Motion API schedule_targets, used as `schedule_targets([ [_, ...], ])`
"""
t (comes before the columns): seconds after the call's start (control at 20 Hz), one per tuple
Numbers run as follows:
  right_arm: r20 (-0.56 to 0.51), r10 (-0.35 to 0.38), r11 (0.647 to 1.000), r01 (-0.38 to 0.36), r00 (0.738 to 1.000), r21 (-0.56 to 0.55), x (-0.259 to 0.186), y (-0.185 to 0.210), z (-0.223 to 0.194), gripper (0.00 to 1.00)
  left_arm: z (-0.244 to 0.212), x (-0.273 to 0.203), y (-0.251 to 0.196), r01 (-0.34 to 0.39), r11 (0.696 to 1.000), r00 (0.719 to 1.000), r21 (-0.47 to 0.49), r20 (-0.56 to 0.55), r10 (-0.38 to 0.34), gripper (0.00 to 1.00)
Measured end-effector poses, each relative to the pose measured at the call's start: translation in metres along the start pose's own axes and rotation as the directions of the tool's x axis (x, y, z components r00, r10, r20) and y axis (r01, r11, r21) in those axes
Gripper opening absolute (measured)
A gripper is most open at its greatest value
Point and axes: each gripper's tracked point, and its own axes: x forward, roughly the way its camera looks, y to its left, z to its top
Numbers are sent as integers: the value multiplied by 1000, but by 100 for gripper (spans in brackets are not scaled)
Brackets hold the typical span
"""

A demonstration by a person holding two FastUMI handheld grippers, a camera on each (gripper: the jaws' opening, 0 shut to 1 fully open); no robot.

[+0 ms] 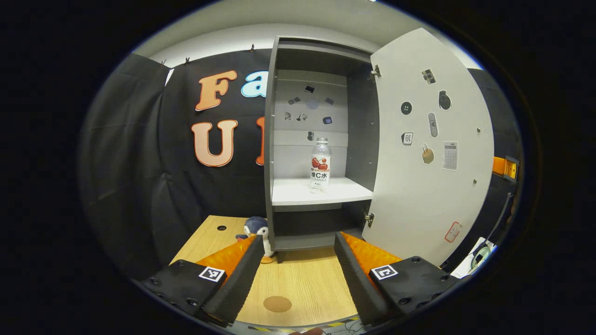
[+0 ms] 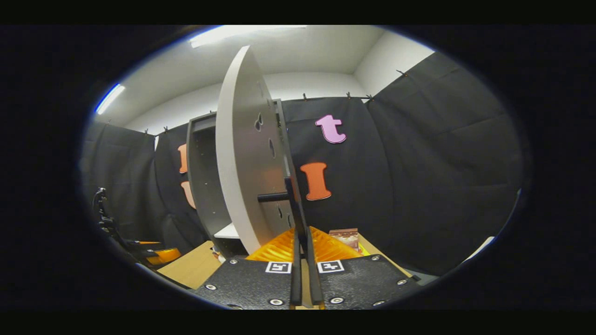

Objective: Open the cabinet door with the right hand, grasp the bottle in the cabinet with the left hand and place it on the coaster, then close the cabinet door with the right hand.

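So door is swung out, my right tongs pinching its handle, left tongs spread wide, next reaching for the vitamin water bottle.

The cabinet door stands swung wide, leaving an unobstructed opening to the bottle on its shelf.

left claw, black screwed housings, square coded tags, right claw alike
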Motion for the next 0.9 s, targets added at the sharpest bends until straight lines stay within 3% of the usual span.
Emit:
schedule_targets([
  [0.4, 7, -40, 999, 41, 999, -28, -23, -3, 4, 6, 5, 31, -8, 27, 999, 1000, -22, 1, -27, 98],
  [0.65, 77, -2, 1000, 4, 997, -31, -69, 39, 27, 0, 24, 80, -32, 101, 995, 994, -12, 30, -101, 98],
  [0.7, 80, 5, 999, -1, 997, -47, -74, 51, 28, 5, 33, 94, -38, 119, 993, 992, 2, 46, -119, 99],
  [0.9, 61, 13, 996, -7, 998, -90, -67, 97, 9, 6, 54, 145, -57, 160, 986, 983, 39, 81, -162, 98],
])
